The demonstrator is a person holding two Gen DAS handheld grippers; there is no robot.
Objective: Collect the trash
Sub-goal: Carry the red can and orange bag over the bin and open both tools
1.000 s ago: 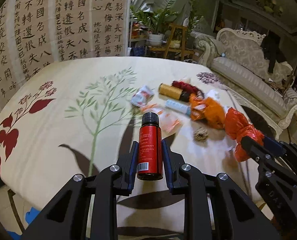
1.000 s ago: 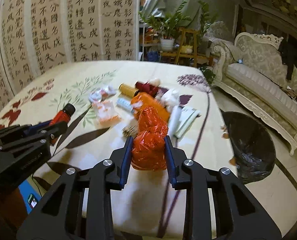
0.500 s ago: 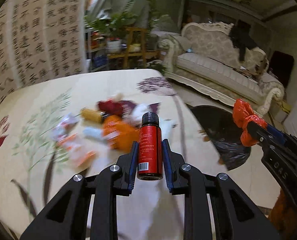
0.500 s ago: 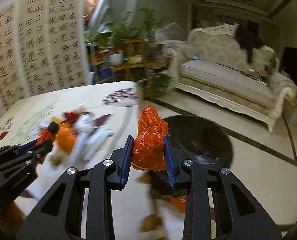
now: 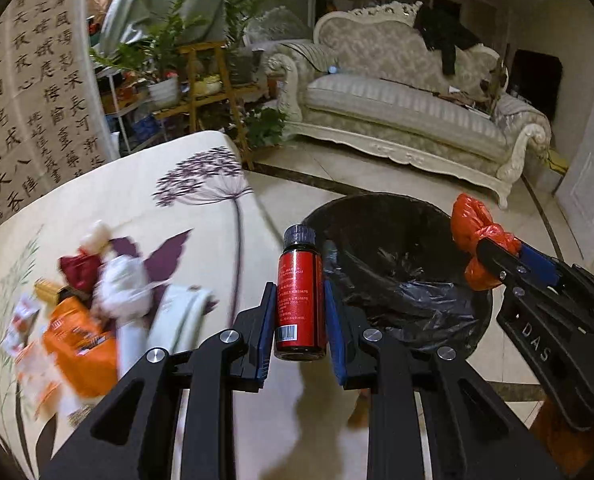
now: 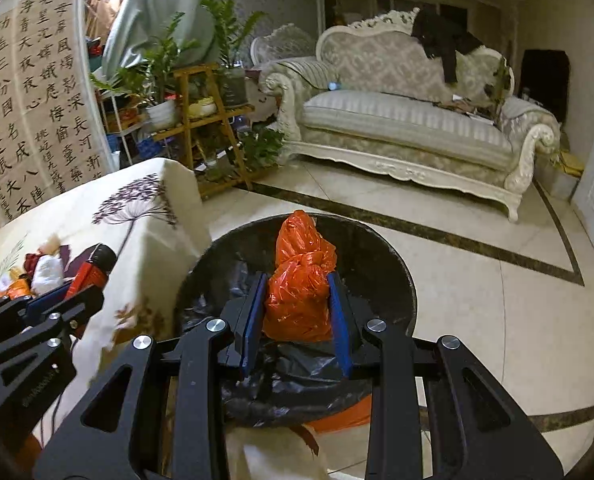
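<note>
My left gripper [image 5: 299,320] is shut on a red bottle [image 5: 300,300] with a black cap, held upright over the table's right edge beside the bin. My right gripper [image 6: 297,312] is shut on a knotted orange plastic bag [image 6: 301,280] and holds it above the open black-lined trash bin [image 6: 393,280]. The bin also shows in the left wrist view [image 5: 397,248], with the right gripper [image 5: 493,256] and its orange bag [image 5: 473,228] over its right rim. The bottle [image 6: 91,272] and left gripper show at the left of the right wrist view.
Several pieces of trash lie on the floral tablecloth [image 5: 137,200]: an orange packet [image 5: 77,352], white wrappers [image 5: 125,284] and a dark red item [image 5: 77,272]. A cream sofa [image 6: 409,120] and a wooden plant stand [image 6: 205,120] stand behind on the tiled floor.
Both grippers have swung right from over the table toward the bin, each still holding its item. The orange bag now hangs over the bin's opening.
</note>
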